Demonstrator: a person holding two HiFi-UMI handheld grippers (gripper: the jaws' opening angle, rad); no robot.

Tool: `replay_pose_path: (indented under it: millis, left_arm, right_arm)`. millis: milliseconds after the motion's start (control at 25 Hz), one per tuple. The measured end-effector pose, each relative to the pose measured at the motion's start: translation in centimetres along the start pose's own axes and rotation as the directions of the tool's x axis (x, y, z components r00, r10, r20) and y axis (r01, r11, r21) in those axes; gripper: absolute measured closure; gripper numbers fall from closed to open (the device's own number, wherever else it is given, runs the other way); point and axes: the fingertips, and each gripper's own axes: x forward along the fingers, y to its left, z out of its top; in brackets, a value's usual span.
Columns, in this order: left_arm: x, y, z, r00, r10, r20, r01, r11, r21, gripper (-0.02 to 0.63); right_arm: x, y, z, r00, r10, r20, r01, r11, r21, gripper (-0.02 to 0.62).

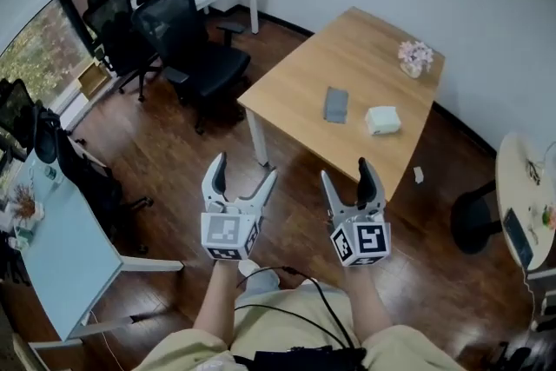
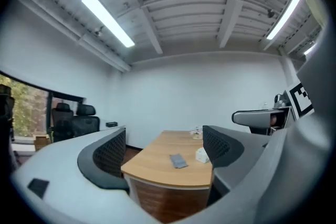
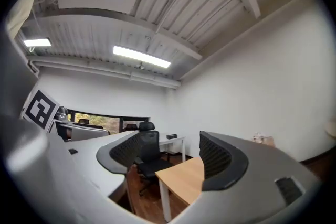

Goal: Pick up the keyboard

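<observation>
The keyboard (image 1: 335,104) is a small flat grey slab lying on the wooden table (image 1: 295,82), and it also shows in the left gripper view (image 2: 178,160). My left gripper (image 1: 245,169) hangs over the floor short of the table's near corner, jaws open and empty. Beside it, my right gripper (image 1: 346,171) is open and empty too, just short of the table's near edge. In the left gripper view the keyboard sits far ahead between the open fingers (image 2: 110,157). The right gripper view shows only the table corner (image 3: 184,178); no keyboard appears there.
A white box (image 1: 382,119) lies right of the keyboard and a small flower pot (image 1: 415,58) stands at the table's far corner. Black office chairs (image 1: 187,43) stand left of the table. A pale blue desk (image 1: 61,248) is at near left, a round table (image 1: 521,195) at right.
</observation>
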Motion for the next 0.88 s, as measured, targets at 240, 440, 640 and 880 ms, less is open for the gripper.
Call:
replay_pose_path:
  millis: [240, 440, 640, 880]
  left_arm:
    - [5.0, -18.8, 0.0, 0.959, -0.284, -0.015, 0.284, 0.959, 0.014, 0.17]
    - [8.4, -34.3, 0.0, 0.831, -0.556, -0.01, 0.555, 0.829, 0.059, 0.17]
    - [8.3, -51.4, -0.3, 0.627, -0.778, -0.026, 0.777, 0.623, 0.092, 0.17]
    - [5.5, -67.0, -1.9, 0.371, -0.928, -0.042, 0.926, 0.366, 0.091, 0.17]
  right_arm:
    - [-14.6, -15.0, 1.3, 0.954, -0.3, 0.007, 0.3, 0.954, -0.029, 0.23]
    - [-27.5, -23.7, 1.1, 0.805, -0.593, -0.005, 0.593, 0.805, -0.005, 0.23]
    - [-41.2, -30.1, 1.7, 0.596, -0.802, 0.037, 0.803, 0.596, -0.014, 0.23]
    - [-53.7, -33.9, 2.6, 0.352, -0.935, 0.049, 0.936, 0.352, -0.014, 0.23]
